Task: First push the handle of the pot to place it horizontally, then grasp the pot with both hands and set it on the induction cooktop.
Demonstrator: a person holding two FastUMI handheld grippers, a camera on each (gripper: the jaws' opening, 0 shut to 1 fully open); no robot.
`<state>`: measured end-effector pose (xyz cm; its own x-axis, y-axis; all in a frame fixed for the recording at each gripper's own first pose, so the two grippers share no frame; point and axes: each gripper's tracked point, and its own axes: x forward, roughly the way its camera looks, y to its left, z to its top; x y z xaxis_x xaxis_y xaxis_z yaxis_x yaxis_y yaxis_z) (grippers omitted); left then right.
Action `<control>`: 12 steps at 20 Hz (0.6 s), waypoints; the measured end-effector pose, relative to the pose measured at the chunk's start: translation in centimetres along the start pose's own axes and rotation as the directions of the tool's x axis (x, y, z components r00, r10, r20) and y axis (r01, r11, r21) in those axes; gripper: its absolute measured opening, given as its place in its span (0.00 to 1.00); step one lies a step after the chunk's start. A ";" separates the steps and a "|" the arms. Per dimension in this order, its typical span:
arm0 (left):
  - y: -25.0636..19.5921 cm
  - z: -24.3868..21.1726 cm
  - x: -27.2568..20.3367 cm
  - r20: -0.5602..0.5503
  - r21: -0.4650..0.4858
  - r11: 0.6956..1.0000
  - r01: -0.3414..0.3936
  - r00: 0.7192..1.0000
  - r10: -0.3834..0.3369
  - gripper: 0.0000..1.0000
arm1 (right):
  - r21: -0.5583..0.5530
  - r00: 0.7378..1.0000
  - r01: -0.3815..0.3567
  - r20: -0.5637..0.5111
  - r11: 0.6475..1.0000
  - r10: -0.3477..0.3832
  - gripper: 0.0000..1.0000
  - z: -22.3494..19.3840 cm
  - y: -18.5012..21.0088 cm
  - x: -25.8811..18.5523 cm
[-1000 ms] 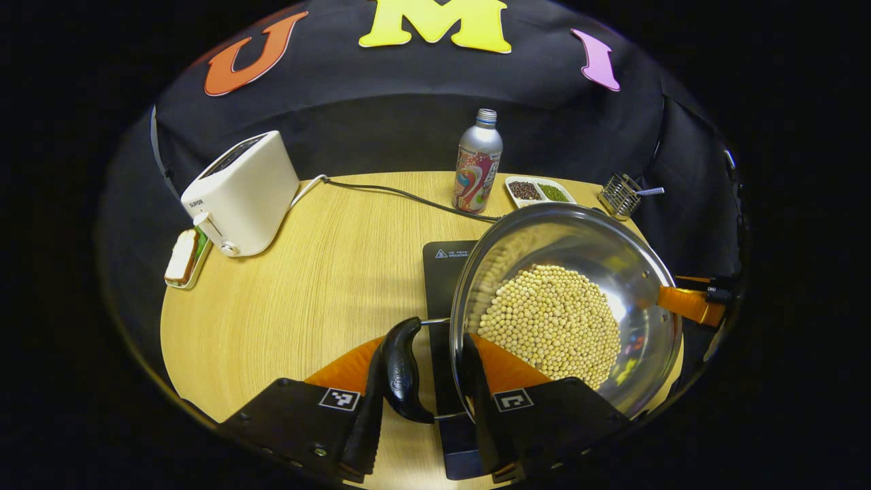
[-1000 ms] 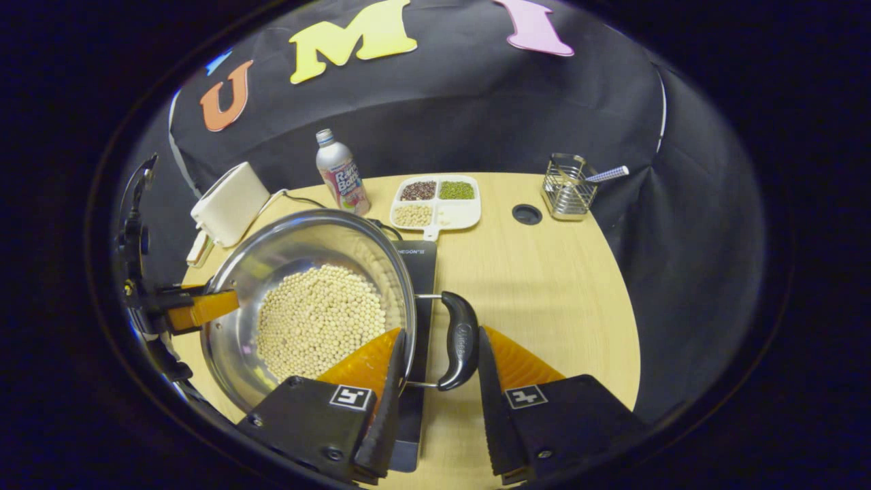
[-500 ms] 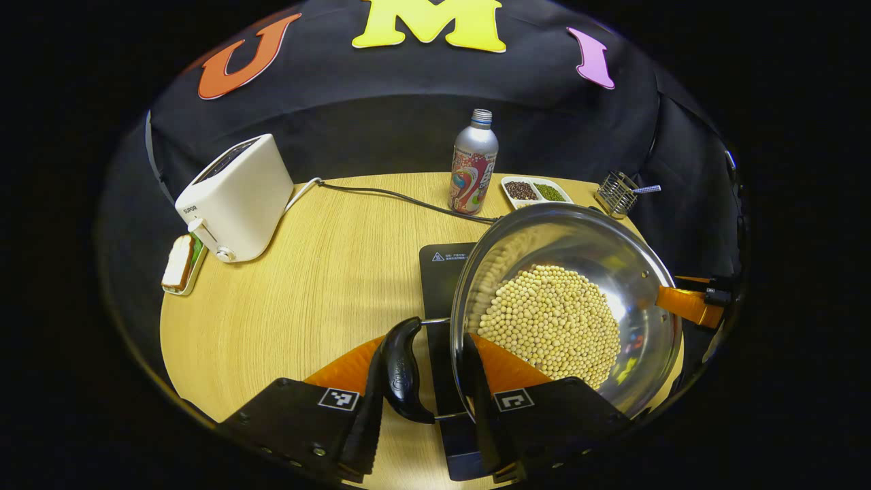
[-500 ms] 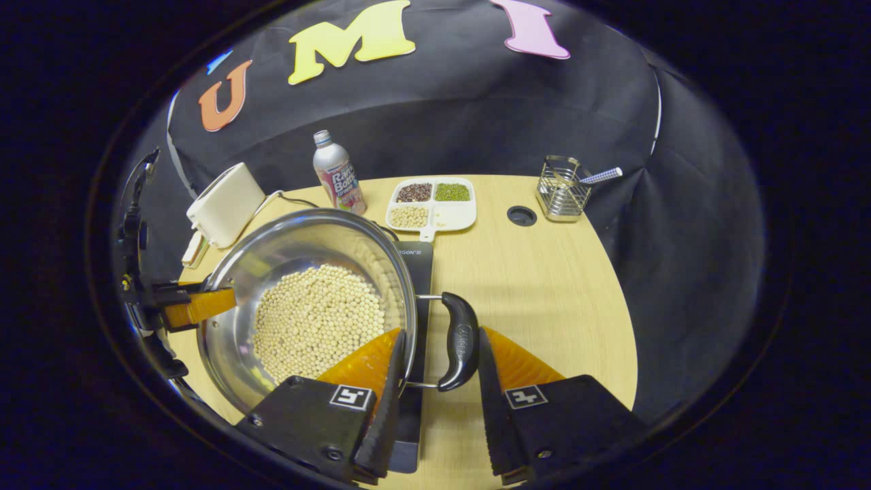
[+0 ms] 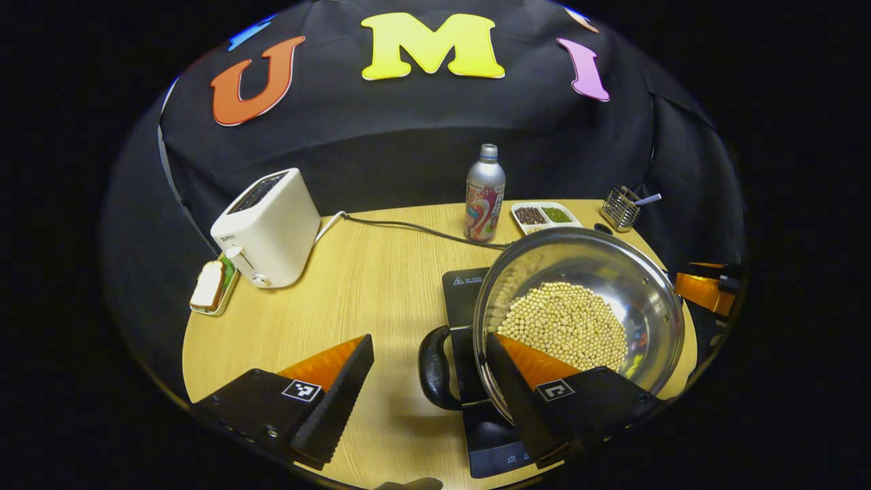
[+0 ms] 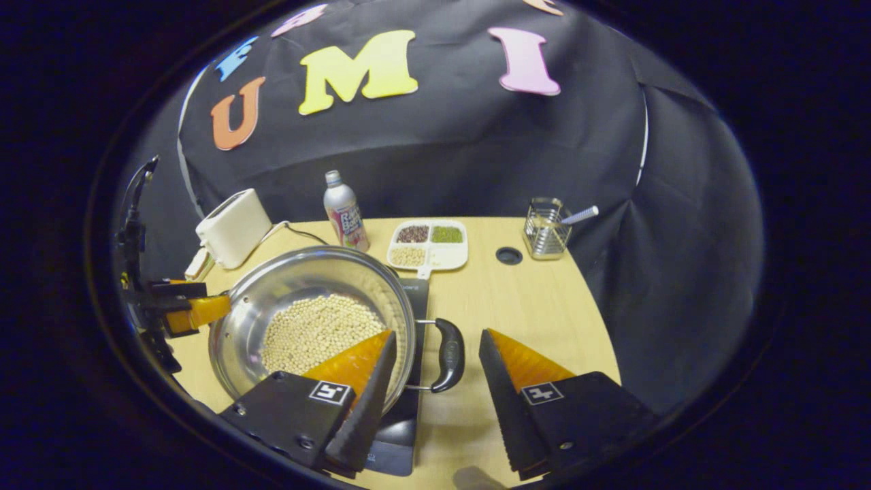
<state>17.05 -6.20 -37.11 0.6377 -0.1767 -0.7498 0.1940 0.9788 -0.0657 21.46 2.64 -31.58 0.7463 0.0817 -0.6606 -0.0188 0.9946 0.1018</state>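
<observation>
The steel pot (image 5: 653, 306) holds several pale beans (image 5: 565, 323) and rests on the black induction cooktop (image 5: 466, 289). In the left gripper view, my left gripper (image 5: 429, 339) is open, its fingers spread either side of the pot's black left handle (image 5: 432, 367) without touching it. In the right gripper view, the pot (image 6: 272, 286) sits on the cooktop (image 6: 416, 299). There my right gripper (image 6: 437, 335) is open around the right handle (image 6: 449, 354), one finger over the pot's rim. Each gripper also shows at the far side of the pot: the right gripper (image 5: 704, 289), the left gripper (image 6: 184, 309).
A white toaster (image 5: 269, 228) with its cable, a slice of bread on a small tray (image 5: 211, 286), a drink bottle (image 5: 484, 204), a divided dish of grains (image 5: 544, 216) and a wire holder (image 5: 622, 207) stand on the round wooden table (image 5: 340, 306). A cable hole (image 6: 508, 255) lies at the back.
Both grippers were shut on the pot's handles and have opened and drawn back. The pot has come down level onto the cooktop.
</observation>
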 end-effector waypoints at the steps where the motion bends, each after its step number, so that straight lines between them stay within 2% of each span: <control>1: -0.1 0.4 -0.3 0.018 0.000 1.000 0.003 1.000 -0.003 0.98 | -0.020 1.000 -0.004 0.019 1.000 0.005 0.77 0.5 0.6 -0.6; 7: -0.7 1.5 -2.0 0.076 0.009 1.000 0.007 0.997 -0.007 0.98 | -0.065 0.997 -0.033 0.061 0.997 0.037 0.77 1.6 3.6 -2.5; 12: -0.1 3.0 -4.6 0.151 0.032 0.999 -0.014 0.989 0.009 0.98 | -0.111 0.993 -0.013 0.116 0.994 0.026 0.77 3.1 4.7 -4.6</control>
<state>16.33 -5.74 -31.63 0.7443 -0.1818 -0.6426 0.2089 0.9773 -0.0345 19.98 6.79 -25.80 0.8177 0.0999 -0.5669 -0.1026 0.9944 0.0272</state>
